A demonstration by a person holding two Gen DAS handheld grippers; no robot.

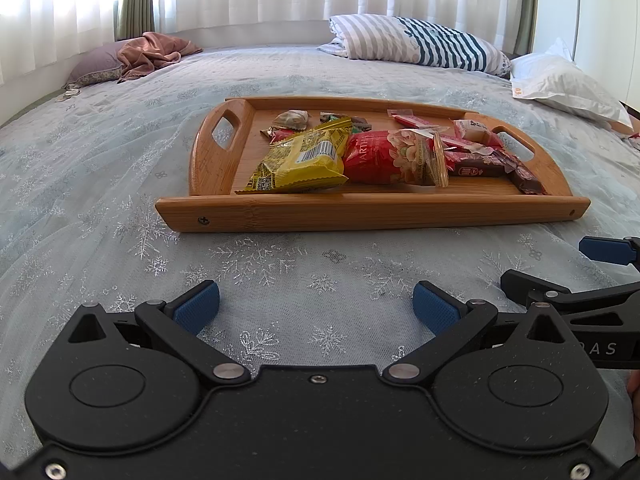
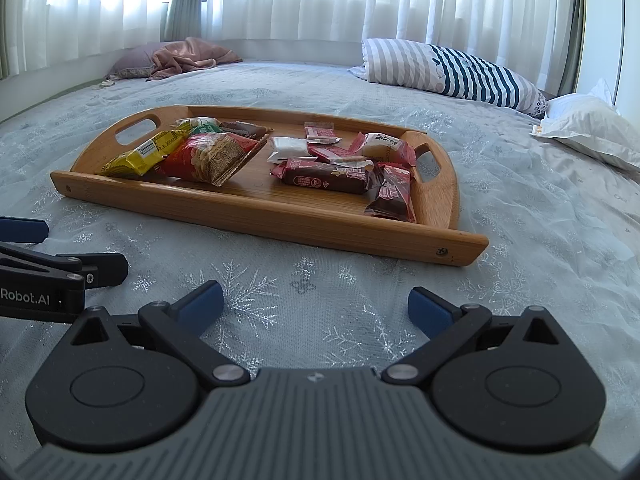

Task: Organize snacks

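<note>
A wooden tray (image 1: pixel 372 212) (image 2: pixel 280 216) with cut-out handles lies on the bed and holds several snack packs. A yellow bag (image 1: pixel 304 160) (image 2: pixel 140 154) and a red nut bag (image 1: pixel 392 158) (image 2: pixel 208 156) lie at its left. Brown chocolate bars (image 1: pixel 500 168) (image 2: pixel 324 176) and small red and white packets (image 2: pixel 340 148) lie at its right. My left gripper (image 1: pixel 316 306) is open and empty over the bedspread, in front of the tray. My right gripper (image 2: pixel 316 304) is open and empty beside it, also short of the tray.
The bed has a pale snowflake bedspread (image 1: pixel 100 208). A striped pillow (image 1: pixel 420 42) and a white pillow (image 1: pixel 568 84) lie at the far right. A purple pillow with a pink cloth (image 1: pixel 136 58) lies at the far left. White curtains hang behind.
</note>
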